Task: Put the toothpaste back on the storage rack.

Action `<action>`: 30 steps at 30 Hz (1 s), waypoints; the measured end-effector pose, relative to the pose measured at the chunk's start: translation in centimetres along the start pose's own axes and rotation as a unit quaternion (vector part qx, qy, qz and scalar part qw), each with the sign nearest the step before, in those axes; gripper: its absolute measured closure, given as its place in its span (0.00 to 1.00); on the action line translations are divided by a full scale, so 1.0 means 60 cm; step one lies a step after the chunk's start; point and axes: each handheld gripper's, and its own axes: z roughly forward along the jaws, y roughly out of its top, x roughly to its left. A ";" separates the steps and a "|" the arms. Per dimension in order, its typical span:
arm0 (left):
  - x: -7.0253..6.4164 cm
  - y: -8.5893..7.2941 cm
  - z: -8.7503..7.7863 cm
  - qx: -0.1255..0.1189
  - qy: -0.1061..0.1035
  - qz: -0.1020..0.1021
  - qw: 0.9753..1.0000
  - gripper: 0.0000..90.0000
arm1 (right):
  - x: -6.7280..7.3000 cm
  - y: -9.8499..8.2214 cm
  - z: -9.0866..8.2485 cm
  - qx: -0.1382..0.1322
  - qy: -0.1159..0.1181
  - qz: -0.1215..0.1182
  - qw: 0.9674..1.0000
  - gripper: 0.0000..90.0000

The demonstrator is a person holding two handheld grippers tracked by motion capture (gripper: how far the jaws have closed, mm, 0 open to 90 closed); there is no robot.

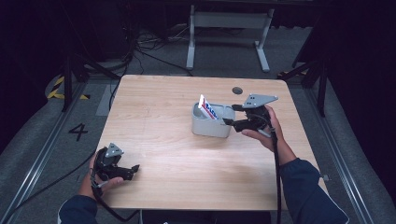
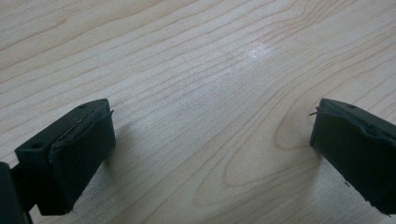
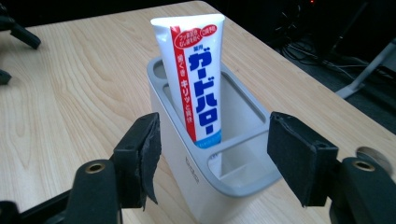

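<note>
Near the desk's [image 1: 154,107] front left corner, the left gripper [image 1: 133,169] rests with jaws wide apart, nothing between them. Right of centre, the tube [image 1: 208,109] stands tilted in the holder [image 1: 211,127]. The right gripper [image 1: 228,115], jaws parted and empty, sits just beside the holder's right end.

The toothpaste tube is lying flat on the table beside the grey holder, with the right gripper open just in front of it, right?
Not quite. The toothpaste tube stands upright inside the grey holder, as the right gripper view shows. The right gripper is indeed open just in front of it.
</note>
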 end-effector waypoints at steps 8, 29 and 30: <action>0.000 0.000 0.000 0.000 0.001 0.002 1.000 0.00 | 0.007 -0.008 -0.029 0.007 -0.004 -0.019 1.000 0.38; 0.000 0.000 0.000 -0.001 0.001 0.000 1.000 0.00 | 0.008 -0.079 -0.062 0.058 -0.039 -0.014 0.997 0.32; 0.000 0.000 0.000 -0.001 0.001 0.000 1.000 0.01 | 0.009 -0.083 -0.063 0.060 -0.040 -0.015 0.997 0.32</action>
